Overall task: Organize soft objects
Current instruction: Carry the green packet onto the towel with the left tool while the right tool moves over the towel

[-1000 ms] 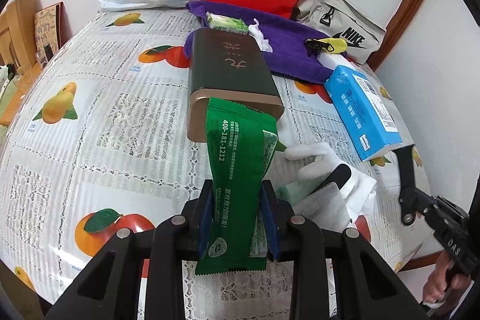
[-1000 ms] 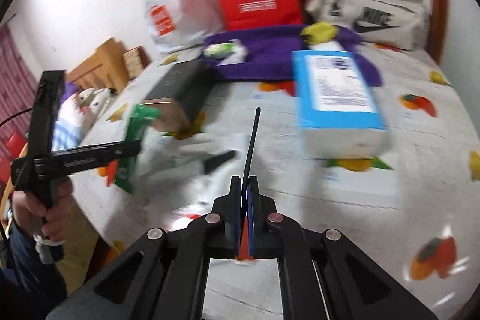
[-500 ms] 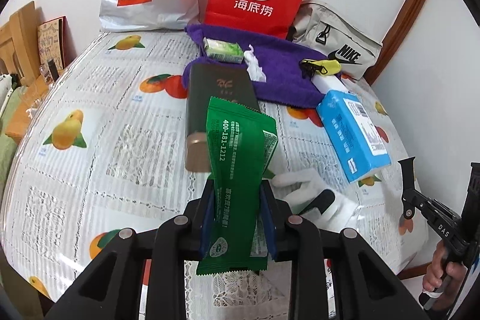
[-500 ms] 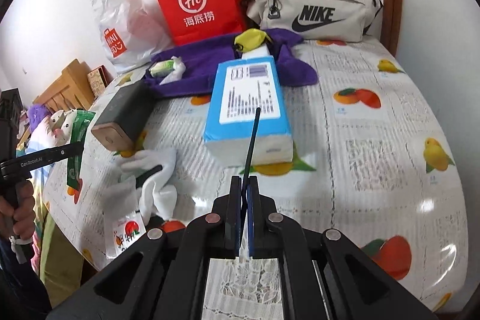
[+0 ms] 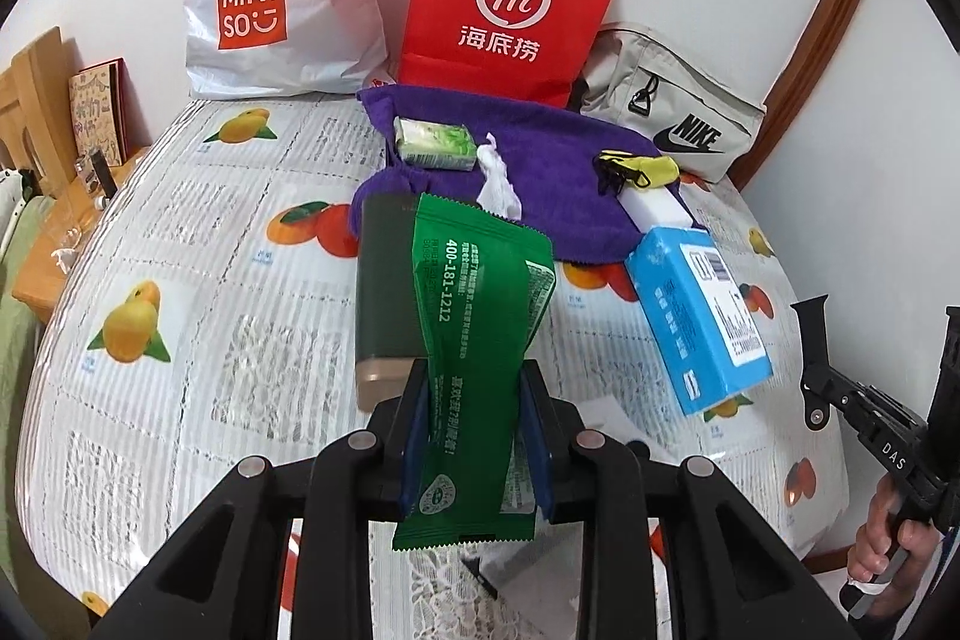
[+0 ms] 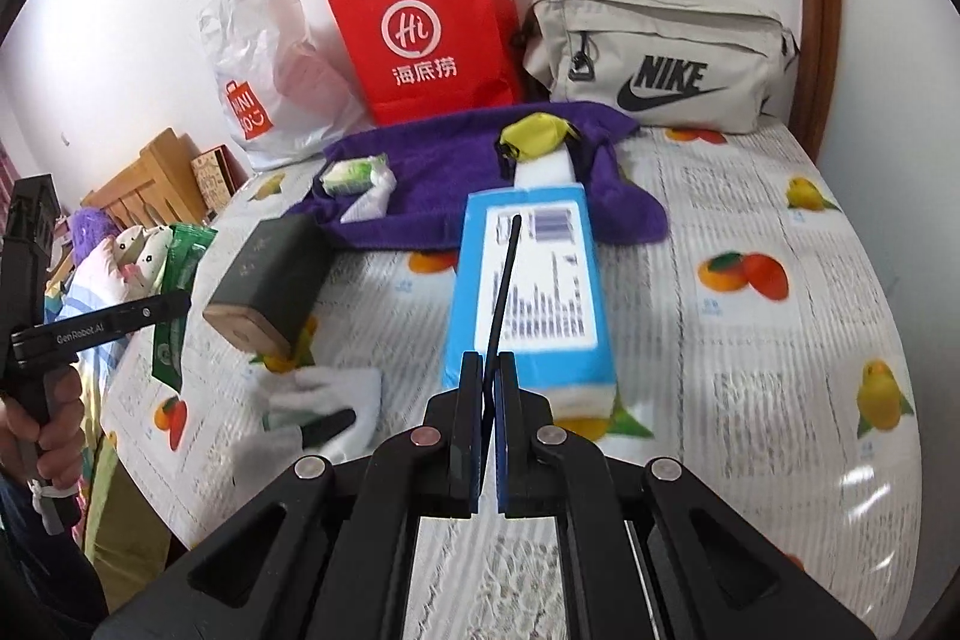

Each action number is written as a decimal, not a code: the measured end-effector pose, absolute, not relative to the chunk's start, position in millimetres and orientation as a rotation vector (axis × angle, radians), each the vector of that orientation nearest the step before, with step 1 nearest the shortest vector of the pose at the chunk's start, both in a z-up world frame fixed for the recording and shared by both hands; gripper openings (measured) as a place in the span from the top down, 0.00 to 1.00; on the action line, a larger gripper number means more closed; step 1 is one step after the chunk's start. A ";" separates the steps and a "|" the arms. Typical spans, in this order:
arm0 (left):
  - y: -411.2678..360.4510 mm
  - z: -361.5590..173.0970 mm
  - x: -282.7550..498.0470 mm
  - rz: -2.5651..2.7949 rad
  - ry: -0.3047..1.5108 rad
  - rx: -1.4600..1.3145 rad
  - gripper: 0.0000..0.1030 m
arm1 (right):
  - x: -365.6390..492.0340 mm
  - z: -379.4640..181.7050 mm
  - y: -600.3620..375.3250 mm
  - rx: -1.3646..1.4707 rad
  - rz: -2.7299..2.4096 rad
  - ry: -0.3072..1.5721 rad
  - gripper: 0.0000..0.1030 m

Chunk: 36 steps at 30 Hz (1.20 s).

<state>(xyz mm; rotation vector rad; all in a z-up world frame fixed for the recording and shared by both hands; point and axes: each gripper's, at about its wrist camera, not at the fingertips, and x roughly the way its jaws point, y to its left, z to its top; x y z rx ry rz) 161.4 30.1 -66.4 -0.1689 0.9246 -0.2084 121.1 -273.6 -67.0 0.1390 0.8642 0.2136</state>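
Left gripper (image 5: 474, 436) pinched the green pack (image 5: 480, 340), held above the desk (image 5: 198, 280) near the dark box (image 5: 384, 292). Right gripper (image 6: 493, 436) was pressed together on a thin black strip (image 6: 504, 292). Best carry the pack level to the purple towel (image 5: 540, 160) and keep the grip light.

I see the green foil packet (image 5: 480, 340) upright and slightly bowed, white print along its length, pinched at its lower half in my left gripper (image 5: 474, 436), above the fruit-print table. A blue tissue pack (image 6: 534, 280) lies flat; its far end touches the purple towel (image 6: 456, 160).
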 end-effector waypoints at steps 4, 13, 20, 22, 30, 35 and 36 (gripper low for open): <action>28.2 -61.4 170.5 -0.205 0.922 -0.168 0.74 | 136.4 -60.4 -272.1 0.156 0.227 0.858 0.96; 26.7 -52.2 195.7 -0.188 0.918 -0.166 0.74 | 167.4 -49.7 -267.2 0.161 0.255 0.851 0.96; 26.9 -47.6 218.6 -0.181 0.919 -0.166 0.74 | 195.8 -45.0 -259.8 0.148 0.278 0.851 0.96; 27.2 -47.4 226.5 -0.176 0.922 -0.165 0.74 | 206.8 -43.9 -257.8 0.150 0.288 0.852 0.96; 28.4 -47.2 256.2 -0.171 0.934 -0.175 0.74 | 242.8 -42.9 -252.6 0.139 0.300 0.861 0.96; 28.2 -47.5 276.7 -0.175 0.935 -0.179 0.74 | 263.7 -42.9 -248.0 0.130 0.308 0.861 0.96; 27.8 -47.9 281.3 -0.178 0.935 -0.180 0.74 | 269.7 -44.1 -246.7 0.127 0.312 0.865 0.96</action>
